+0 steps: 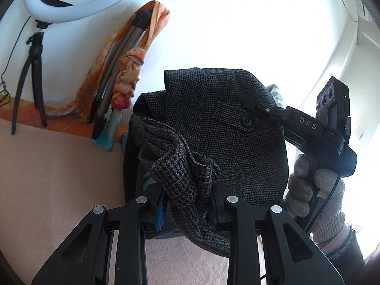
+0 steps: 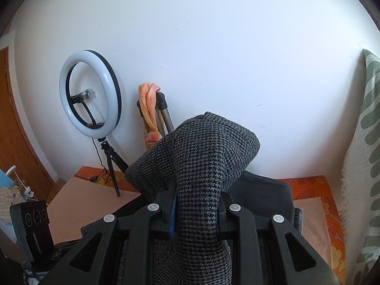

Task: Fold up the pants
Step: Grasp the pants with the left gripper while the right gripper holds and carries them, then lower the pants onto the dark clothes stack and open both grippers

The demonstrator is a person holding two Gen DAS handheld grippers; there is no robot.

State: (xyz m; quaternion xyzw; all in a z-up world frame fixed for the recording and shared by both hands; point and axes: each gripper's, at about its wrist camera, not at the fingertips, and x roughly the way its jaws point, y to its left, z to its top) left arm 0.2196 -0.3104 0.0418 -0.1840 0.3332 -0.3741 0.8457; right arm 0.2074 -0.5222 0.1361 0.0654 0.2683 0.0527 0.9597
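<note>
The pants are dark grey houndstooth cloth with a buttoned pocket flap. Both grippers hold them up in the air. My left gripper is shut on a bunched fold of the pants. In the left wrist view the right gripper reaches in from the right, held by a gloved hand, its tip on the cloth by the pocket. In the right wrist view my right gripper is shut on a thick roll of the pants, which hides what lies ahead.
A lit ring light on a black tripod stands by the white wall. A folded tripod with an orange cloth leans beside it. Below lies a beige surface with an orange patterned edge. A green-patterned curtain hangs right.
</note>
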